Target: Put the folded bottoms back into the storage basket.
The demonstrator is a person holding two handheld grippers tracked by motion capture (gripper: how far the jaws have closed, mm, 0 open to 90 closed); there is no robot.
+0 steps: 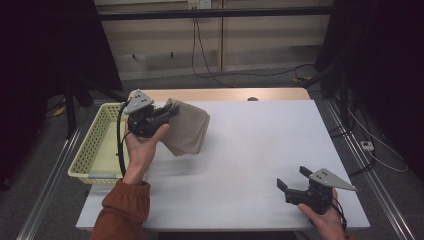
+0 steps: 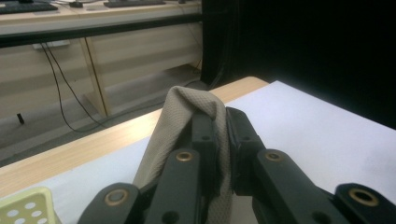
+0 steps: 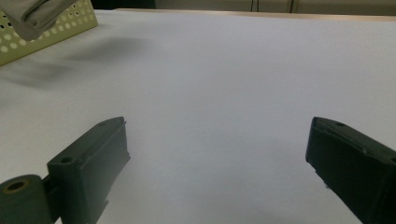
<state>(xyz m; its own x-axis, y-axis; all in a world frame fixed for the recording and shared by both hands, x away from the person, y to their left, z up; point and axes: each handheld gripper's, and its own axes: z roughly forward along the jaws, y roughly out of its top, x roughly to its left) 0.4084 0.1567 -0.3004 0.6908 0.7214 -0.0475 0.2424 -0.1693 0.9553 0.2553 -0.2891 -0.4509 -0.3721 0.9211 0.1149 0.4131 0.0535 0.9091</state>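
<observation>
We are holding a beige cloth up off the table, just to the right of the yellow basket that is sitting at the table's left edge. The cloth is hanging folded from our left tongs, draping down toward the white tabletop without lying flat on it. In the left gripper view, the left tongs are clamping tight on a bunched fold of the cloth, jaws nearly together. Well away from the basket, near the table's front right corner, our right tongs are resting low with the jaws spread wide and gripping nothing; bare tabletop is showing between them.
</observation>
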